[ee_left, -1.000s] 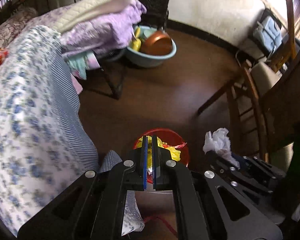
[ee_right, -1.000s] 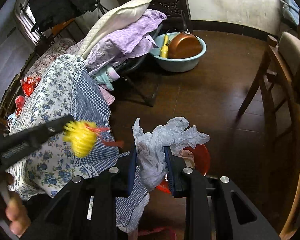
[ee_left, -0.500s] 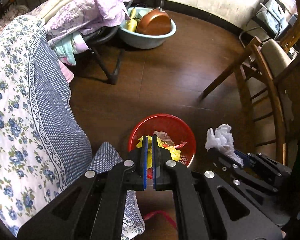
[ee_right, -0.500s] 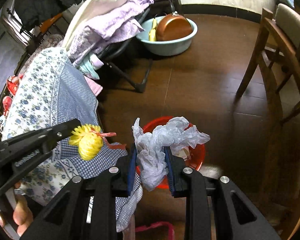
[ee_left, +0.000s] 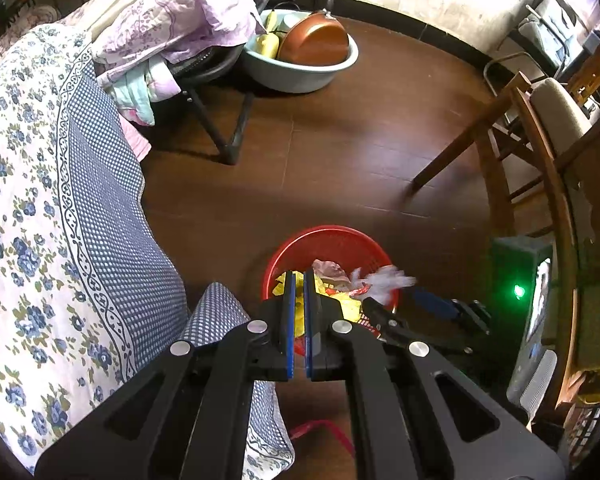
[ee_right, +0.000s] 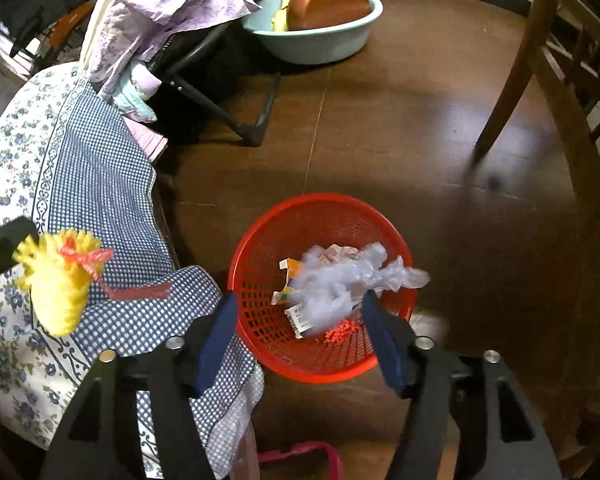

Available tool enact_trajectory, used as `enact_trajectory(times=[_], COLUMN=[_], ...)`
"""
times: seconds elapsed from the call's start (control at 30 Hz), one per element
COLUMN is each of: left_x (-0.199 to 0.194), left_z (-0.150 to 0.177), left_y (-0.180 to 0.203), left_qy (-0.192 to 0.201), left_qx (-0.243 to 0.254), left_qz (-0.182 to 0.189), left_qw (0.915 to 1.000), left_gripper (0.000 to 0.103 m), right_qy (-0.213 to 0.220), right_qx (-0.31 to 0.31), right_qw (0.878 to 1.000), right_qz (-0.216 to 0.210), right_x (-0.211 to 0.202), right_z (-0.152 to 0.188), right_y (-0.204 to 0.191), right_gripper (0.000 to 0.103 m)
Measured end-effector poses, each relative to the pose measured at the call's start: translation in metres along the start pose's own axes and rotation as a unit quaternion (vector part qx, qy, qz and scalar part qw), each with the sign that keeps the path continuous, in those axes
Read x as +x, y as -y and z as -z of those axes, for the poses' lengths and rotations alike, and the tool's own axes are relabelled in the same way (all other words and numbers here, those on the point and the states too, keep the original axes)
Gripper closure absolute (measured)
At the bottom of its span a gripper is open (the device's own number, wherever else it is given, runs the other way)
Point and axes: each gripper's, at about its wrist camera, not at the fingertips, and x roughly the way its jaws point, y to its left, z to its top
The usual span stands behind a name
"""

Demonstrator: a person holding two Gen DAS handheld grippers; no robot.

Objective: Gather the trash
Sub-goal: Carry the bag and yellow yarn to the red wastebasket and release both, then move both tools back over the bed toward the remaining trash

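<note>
A red mesh basket (ee_right: 324, 212) stands on the brown floor with paper scraps in it; it also shows in the left wrist view (ee_left: 328, 240). My right gripper (ee_right: 300, 334) is open above the basket's near rim. A crumpled clear plastic bag (ee_right: 352, 280) is blurred in mid-air between the spread fingers, over the basket; it also shows in the left wrist view (ee_left: 380, 280). My left gripper (ee_left: 299, 320) is shut on a yellow net bag with a red tie (ee_right: 60, 280), held left of the basket over the tablecloth.
A table with a blue floral cloth (ee_left: 40, 220) fills the left. A folding chair piled with purple laundry (ee_left: 180, 28) and a teal basin with a copper pan (ee_left: 300, 56) stand farther back. A wooden chair (ee_left: 532, 152) stands on the right.
My right gripper has opened and let go of the plastic bag, which is dropping into the basket. Both grippers have moved forward over the basket.
</note>
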Motion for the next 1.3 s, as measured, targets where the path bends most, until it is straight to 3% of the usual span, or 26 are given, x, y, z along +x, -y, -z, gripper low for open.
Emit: enact_trajectory(times=[0.2, 0.4, 0.8, 0.87, 0.97, 1.0, 1.1, 1.3], left_x=[0.013, 0.057, 0.086, 0.088, 0.086, 0.082, 0.075, 0.054], left_z=[-0.002, -0.003, -0.005, -0.005, -0.006, -0.007, -0.009, -0.013], left_y=[0.005, 0.020, 0.033, 0.033, 0.034, 0.034, 0.031, 0.030], left_qy=[-0.019, -0.075, -0.099, -0.101, -0.094, -0.086, -0.080, -0.058], left_qx=[0.002, 0.000, 0.012, 0.010, 0.007, 0.007, 0.000, -0.008], left_qz=[0.007, 0.022, 0.007, 0.009, 0.015, 0.016, 0.027, 0.039], left_qw=[0.9998, 0.9969, 0.9950, 0.9948, 0.9954, 0.9961, 0.9965, 0.9976], left_gripper=[0.099, 0.099, 0.093, 0.084, 0.055, 0.051, 0.045, 0.044], right_qy=[-0.007, -0.031, -0.039, -0.039, -0.039, -0.039, -0.038, -0.035], right_qx=[-0.010, -0.026, 0.007, 0.008, 0.011, 0.011, 0.011, 0.003], right_qw=[1.000, 0.999, 0.999, 0.999, 0.999, 0.999, 0.999, 0.999], right_qz=[0.005, 0.012, -0.010, -0.012, -0.009, -0.008, -0.005, -0.007], right_x=[-0.016, -0.034, -0.033, -0.033, -0.034, -0.034, -0.035, -0.038], right_z=[0.009, 0.044, 0.056, 0.056, 0.056, 0.056, 0.054, 0.053], right_y=[0.008, 0.025, 0.042, 0.042, 0.044, 0.044, 0.043, 0.037], right_gripper=[0.035, 0.034, 0.034, 0.034, 0.034, 0.034, 0.034, 0.034])
